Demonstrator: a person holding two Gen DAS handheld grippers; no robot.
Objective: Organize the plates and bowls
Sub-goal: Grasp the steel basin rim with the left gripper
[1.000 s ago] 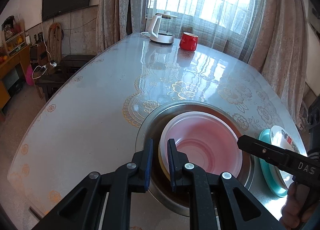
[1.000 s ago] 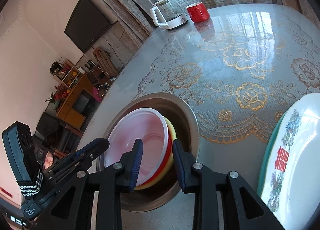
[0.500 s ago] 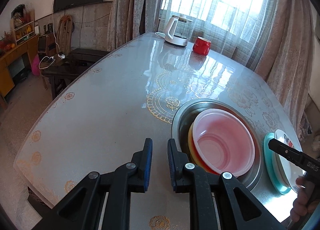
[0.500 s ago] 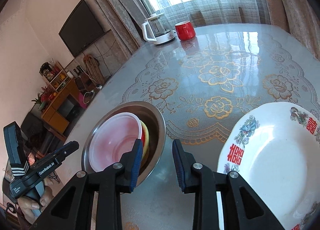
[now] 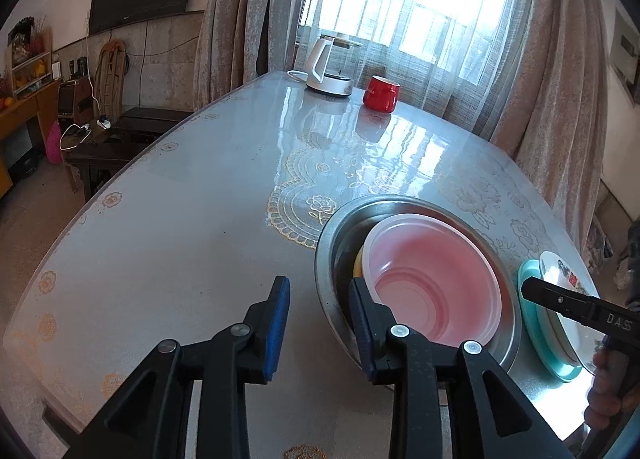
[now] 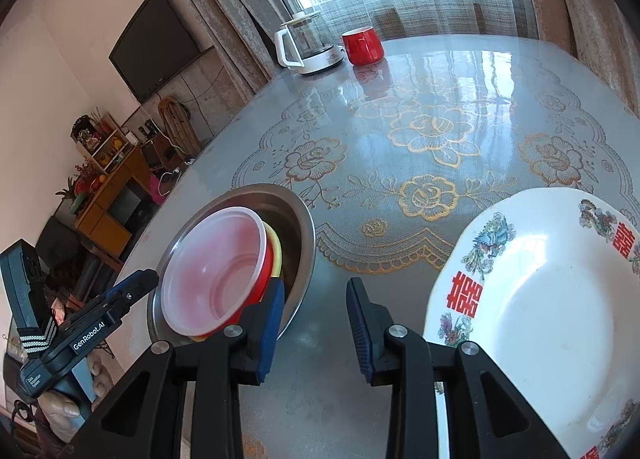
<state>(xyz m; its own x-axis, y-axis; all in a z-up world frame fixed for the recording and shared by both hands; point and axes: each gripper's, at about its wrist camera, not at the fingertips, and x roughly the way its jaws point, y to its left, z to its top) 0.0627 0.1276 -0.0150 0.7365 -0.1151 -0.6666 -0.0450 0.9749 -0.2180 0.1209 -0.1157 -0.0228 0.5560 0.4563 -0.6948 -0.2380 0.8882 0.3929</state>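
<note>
L gripper (image 5: 320, 309) jaws opening, nothing between, now astride steel basin (image 5: 326, 259) rim; pulled back vs a sec ago. R gripper (image 6: 314, 309) narrowly open, empty. Pink bowl (image 5: 432, 279) nested in basin, floral plate (image 6: 552, 299) beside. Stacking prob. done.

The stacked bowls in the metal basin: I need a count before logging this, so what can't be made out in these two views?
- Bowls under the pink bowl: only red and yellow rims show; the count is hidden.
- Metal basin floor: covered by the bowls.
- Teal plate: left wrist view shows only an edge under the white plate, whose right side the frame cuts off.
</note>
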